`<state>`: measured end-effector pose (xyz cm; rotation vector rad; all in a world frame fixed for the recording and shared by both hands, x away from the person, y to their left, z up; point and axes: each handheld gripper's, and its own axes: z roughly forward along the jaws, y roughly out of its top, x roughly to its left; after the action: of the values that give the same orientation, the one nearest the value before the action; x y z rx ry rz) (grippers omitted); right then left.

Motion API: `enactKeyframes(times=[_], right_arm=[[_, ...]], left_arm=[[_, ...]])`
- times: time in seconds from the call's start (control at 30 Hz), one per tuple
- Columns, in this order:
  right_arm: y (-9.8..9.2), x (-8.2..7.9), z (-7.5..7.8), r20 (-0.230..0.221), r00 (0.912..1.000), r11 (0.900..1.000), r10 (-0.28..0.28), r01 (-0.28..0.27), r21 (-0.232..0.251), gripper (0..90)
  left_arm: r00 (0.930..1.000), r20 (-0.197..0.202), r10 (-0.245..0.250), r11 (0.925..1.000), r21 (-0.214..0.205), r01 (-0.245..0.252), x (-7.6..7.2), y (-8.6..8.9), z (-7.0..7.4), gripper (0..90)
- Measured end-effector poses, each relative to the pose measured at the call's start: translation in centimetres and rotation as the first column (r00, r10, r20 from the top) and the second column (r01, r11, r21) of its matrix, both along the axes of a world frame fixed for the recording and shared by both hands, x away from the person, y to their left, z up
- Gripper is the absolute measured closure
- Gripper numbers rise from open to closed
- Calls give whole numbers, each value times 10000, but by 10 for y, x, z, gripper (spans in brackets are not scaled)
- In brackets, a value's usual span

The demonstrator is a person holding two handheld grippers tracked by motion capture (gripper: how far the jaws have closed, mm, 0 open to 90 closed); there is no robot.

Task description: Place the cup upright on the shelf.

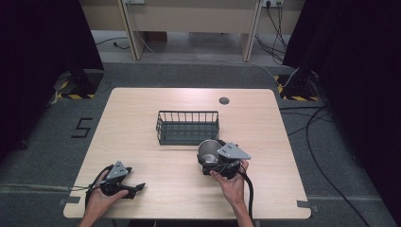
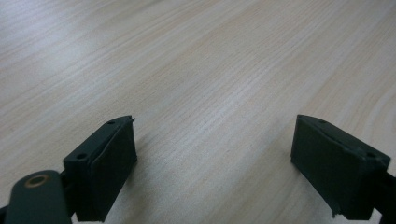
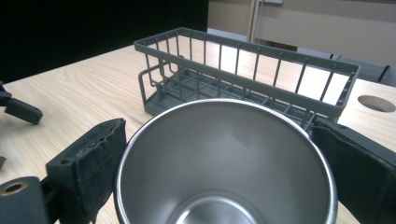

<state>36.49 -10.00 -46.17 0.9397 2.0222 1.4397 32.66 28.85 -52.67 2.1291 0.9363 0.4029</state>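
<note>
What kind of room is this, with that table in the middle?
Probably a lab or recording studio rather than a home. A lone wooden table stands on grey carpet between black curtains, hazard-striped stand bases sit at its far corners, and loose cables run across the floor.

Left gripper (image 1: 135,188): held low in the left hand (image 1: 101,196), jaws spread wide apart with nothing between them, pointing toward the right gripper. Left forearm enters from the bottom edge. Right gripper (image 1: 208,153): held in the right hand (image 1: 230,182), pointing forward, away from the person, jaws set against both sides of a cup (image 3: 224,163). Right forearm enters from the bottom edge, cable trailing back alongside it.
</note>
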Motion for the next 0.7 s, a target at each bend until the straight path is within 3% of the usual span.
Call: enactKeyframes(times=[0.23, 0.7], right_arm=[[-1, -2, 9, -71, 9998, 9996, 181, -179, 226, 62], [-3, -1, 31, 61, 9992, 9992, 386, -387, 94, 62]], left_arm=[[10000, 2, -1, 10000, -1, 1, 0, 0, 0, 132], [10000, -1, 4, 10000, -7, -4, 0, 0, 0, 132]])
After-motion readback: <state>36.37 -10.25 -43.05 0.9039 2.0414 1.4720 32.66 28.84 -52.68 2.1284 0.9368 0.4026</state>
